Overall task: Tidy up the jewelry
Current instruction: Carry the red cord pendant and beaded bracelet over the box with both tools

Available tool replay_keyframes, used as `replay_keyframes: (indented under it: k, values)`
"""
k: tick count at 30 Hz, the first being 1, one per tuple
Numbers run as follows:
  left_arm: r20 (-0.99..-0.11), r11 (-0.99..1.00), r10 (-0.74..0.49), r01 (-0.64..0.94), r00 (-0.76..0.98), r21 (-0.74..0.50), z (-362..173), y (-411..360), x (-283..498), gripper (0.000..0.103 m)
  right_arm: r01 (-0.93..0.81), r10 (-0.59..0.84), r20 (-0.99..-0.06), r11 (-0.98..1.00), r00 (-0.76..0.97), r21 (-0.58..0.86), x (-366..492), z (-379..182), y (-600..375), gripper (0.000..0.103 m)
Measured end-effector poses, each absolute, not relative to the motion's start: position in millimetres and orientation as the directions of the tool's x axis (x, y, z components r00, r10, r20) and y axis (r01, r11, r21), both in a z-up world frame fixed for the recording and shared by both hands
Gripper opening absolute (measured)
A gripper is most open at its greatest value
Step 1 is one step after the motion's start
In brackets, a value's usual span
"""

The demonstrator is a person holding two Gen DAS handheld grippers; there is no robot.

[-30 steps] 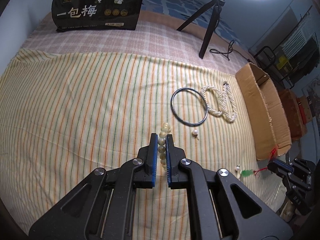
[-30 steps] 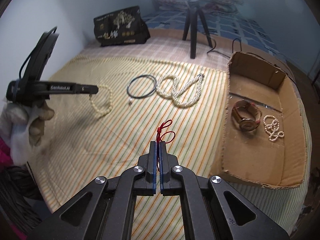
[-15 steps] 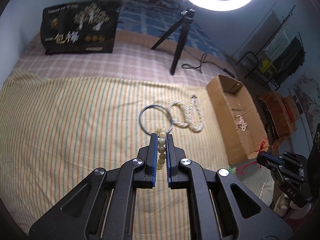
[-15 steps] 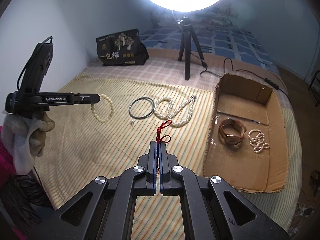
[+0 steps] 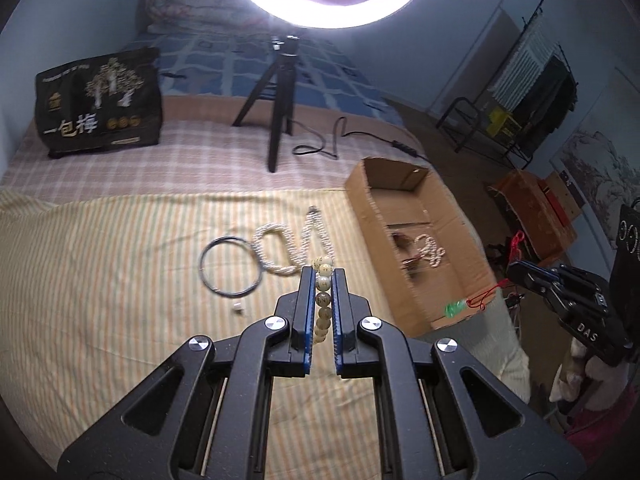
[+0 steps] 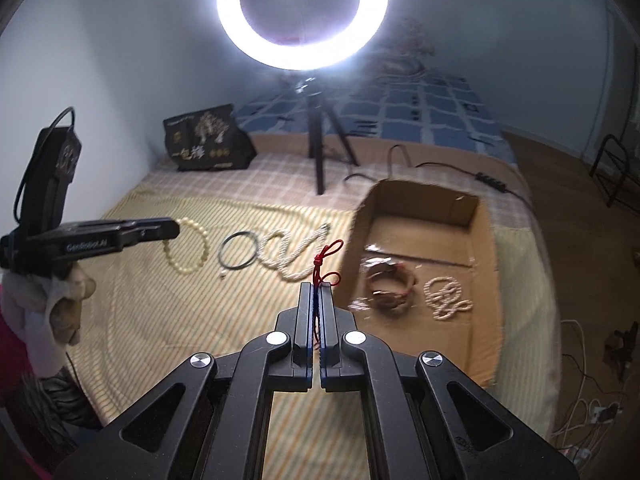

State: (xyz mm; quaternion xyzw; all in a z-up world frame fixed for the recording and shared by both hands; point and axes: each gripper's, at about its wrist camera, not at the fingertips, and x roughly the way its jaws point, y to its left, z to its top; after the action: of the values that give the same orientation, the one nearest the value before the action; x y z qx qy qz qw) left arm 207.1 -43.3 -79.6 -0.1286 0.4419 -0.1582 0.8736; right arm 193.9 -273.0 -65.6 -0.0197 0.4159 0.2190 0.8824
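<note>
My left gripper (image 5: 323, 276) is shut on a cream bead bracelet (image 5: 322, 296) and holds it in the air above the striped cloth; the bracelet also hangs from it in the right wrist view (image 6: 188, 250). My right gripper (image 6: 319, 290) is shut on a red cord (image 6: 326, 258) with a green pendant (image 5: 454, 309) hanging below it, near the cardboard box (image 6: 484, 248). In the box lie a watch (image 6: 390, 284) and a small pearl bracelet (image 6: 444, 294). On the cloth lie a dark ring bangle (image 5: 231, 266), a twisted pearl necklace (image 5: 288, 246) and a small earring (image 5: 237, 307).
A ring light on a tripod (image 5: 280, 108) stands behind the cloth, with its cable (image 5: 332, 140) running right. A black bag (image 5: 100, 104) stands at the back left. Beyond the bed's right edge are a rack (image 5: 532, 80) and boxes (image 5: 536, 208).
Both grippers have risen and tilted up with their loads, so the bed looks farther away. The left gripper has swung right, toward the box.
</note>
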Motion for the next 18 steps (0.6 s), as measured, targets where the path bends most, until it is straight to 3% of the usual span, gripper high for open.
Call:
replay_keyframes:
  k: [18]
  values:
    - [-0.701,0.897,-0.441,0.255,0.56,-0.361,-63.9,-143.1,225.0,0.005,-0.329,0.312,-0.753,0.935,0.579,0.134,233.2,-71.2,-342.7,0.001]
